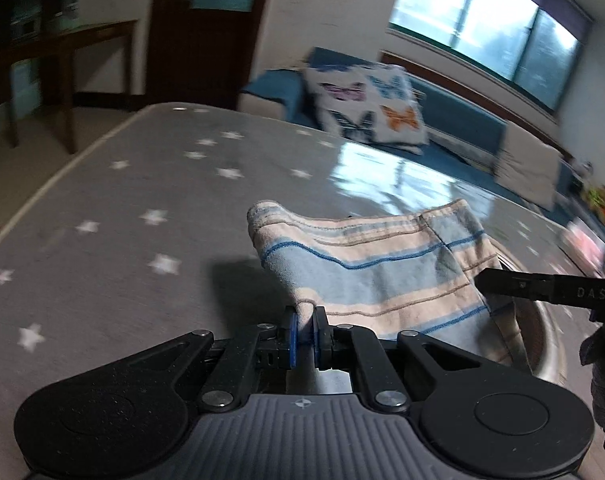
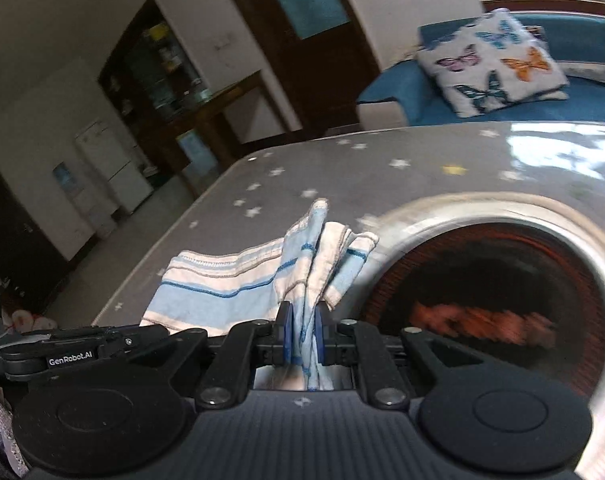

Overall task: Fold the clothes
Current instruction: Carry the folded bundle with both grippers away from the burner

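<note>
Both my jaws are pinched tight on 1 striped cloth [image 1: 366, 272], held up over the star-print desk [image 1: 102, 208] — left gripper [image 1: 304, 334] on 1 corner, right gripper [image 2: 302, 334] on a bunched edge. Risks: thin pinch slips, or the cloth sags into the metal basin [image 2: 482, 216] just beside it. Count: 1 cloth, 1 basin, 2 grippers.

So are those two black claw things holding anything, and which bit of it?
Yes: one striped cloth. The left gripper pinches one edge, the right gripper a bunched edge, holding it above the table.
</note>
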The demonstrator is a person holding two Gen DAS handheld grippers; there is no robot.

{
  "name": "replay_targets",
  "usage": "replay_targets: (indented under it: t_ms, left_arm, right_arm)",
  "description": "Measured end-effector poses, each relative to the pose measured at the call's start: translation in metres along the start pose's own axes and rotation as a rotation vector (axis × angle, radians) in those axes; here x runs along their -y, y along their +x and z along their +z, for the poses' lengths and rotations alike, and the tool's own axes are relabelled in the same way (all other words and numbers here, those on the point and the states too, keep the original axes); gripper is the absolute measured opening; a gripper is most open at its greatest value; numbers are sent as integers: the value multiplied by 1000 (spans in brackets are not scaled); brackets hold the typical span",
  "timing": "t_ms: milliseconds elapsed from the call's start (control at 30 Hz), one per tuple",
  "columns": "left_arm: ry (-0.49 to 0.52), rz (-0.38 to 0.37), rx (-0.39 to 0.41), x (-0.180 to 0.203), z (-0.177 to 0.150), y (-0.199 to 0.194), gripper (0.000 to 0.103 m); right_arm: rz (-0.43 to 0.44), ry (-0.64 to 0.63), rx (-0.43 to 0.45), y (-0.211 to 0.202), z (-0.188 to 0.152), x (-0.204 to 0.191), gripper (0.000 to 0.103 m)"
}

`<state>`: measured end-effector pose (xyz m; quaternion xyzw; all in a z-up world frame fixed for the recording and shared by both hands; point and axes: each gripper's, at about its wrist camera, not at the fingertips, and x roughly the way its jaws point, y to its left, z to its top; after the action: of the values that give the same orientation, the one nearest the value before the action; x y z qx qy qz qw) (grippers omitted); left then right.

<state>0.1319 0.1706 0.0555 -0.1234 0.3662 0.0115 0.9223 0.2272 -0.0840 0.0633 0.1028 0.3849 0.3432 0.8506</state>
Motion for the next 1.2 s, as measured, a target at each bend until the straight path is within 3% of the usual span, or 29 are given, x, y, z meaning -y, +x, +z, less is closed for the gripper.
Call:
replay_targets:
  t_ms: [200,400,500,633,700,833,1067,1200]
  left_arm:
    - [-33,79,12,-35,17,7,8]
    - [-52,134,-32,-48,15,29,9]
    - [-54,152,-49,-50,10,34,17]
    - [-36,202,-27,-53,14,32,54]
    - [-29,220,-15,-53,18,31,55]
    - [-10,250,-10,-52,22,35,68]
    - [-17,291,-50,-62,23,56,69]
    - [-19,295,-40,-64,27,56,72]
  right_arm:
    - [52,-47,-32,57,23,-26,10]
    - [17,-65,-73,101,27,-25,10]
    - [-26,-77,-88,110,28,-21,11]
    - [-46,-117,-64,103,28,-27,13]
    - [-39,-145,-58,103,30,-32,13]
    - [-22,-202,-59,113,32,-45,13]
    - [-51,-211,-105,137,29,-38,12]
    - [-35,-216,-86,131,31,-42,13]
